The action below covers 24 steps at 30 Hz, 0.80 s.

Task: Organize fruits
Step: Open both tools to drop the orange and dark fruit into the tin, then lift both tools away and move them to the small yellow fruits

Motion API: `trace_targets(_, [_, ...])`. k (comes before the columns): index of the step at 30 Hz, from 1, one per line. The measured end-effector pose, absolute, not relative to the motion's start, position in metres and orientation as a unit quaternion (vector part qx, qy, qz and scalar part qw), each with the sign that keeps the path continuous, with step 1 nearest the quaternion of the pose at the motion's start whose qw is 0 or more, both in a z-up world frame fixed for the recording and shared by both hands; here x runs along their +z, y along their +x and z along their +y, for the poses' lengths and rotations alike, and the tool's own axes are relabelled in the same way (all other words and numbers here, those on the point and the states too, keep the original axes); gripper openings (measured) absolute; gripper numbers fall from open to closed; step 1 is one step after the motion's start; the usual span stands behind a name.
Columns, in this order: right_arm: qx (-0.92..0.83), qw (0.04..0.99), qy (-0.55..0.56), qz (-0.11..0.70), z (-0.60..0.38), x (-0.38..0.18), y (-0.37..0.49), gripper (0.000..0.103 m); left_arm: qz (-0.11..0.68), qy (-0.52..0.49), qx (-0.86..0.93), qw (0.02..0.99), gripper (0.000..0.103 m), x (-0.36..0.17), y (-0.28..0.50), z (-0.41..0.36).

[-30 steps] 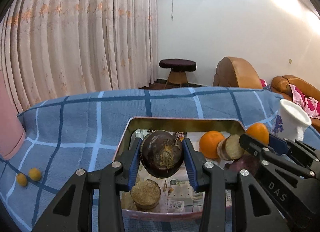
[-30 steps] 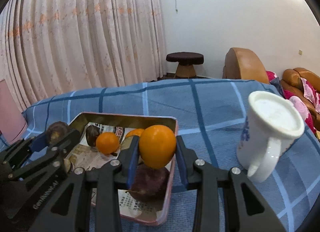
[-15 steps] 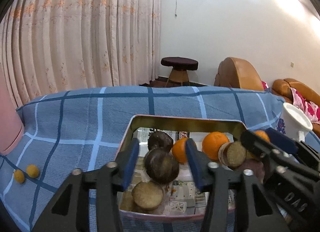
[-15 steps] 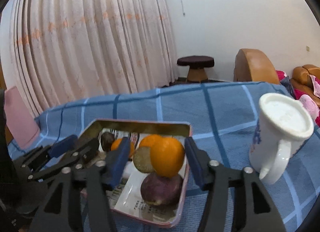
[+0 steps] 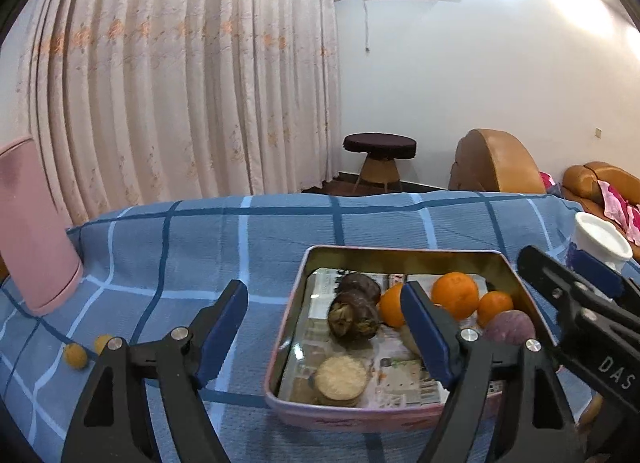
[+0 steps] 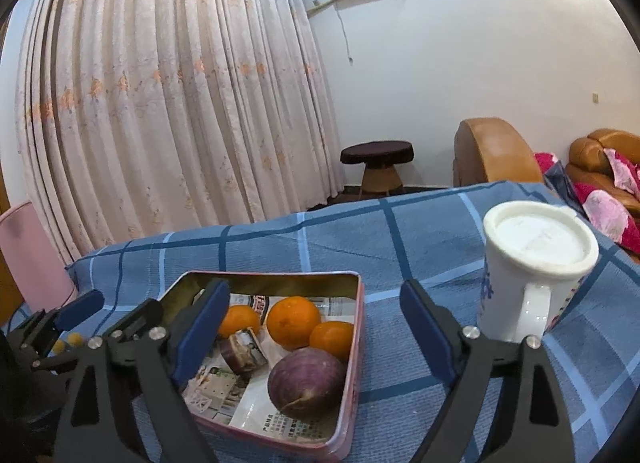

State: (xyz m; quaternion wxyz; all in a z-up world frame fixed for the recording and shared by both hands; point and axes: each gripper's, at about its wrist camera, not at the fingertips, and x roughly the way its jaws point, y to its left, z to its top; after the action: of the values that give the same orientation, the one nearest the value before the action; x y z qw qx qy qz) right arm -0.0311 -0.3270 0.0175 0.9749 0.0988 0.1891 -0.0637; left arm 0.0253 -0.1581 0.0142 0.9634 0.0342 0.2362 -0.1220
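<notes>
Both the left gripper and right gripper hang spread wide and empty above the tin. The two small yellow fruits far left of the left gripper may roll off the cloth if nudged

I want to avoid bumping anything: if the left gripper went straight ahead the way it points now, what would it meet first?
Probably the tin tray's left wall; the open left gripper straddles it. Depth is unclear, so it may pass above onto blue cloth.

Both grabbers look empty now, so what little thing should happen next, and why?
Probably swing the left gripper toward the two small yellow fruits lying on the blue cloth outside the tin. Both grippers are open and hold nothing, the oranges already sit inside, and those two lie nearest the left side.
</notes>
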Motion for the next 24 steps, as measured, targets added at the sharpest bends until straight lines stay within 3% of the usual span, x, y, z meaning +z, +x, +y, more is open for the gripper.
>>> trace_targets(14, [-0.098,0.975,0.115,0.163,-0.321,0.017,-0.043,0.091,0.217,0.058,-0.069,0.972,0.080,0.008,0.014,-0.124])
trace_targets(24, [-0.089,0.974,0.104,0.182,-0.292,0.017,-0.037,0.091,0.247,0.046,-0.061,0.966,0.080,0.001,0.026,-0.078])
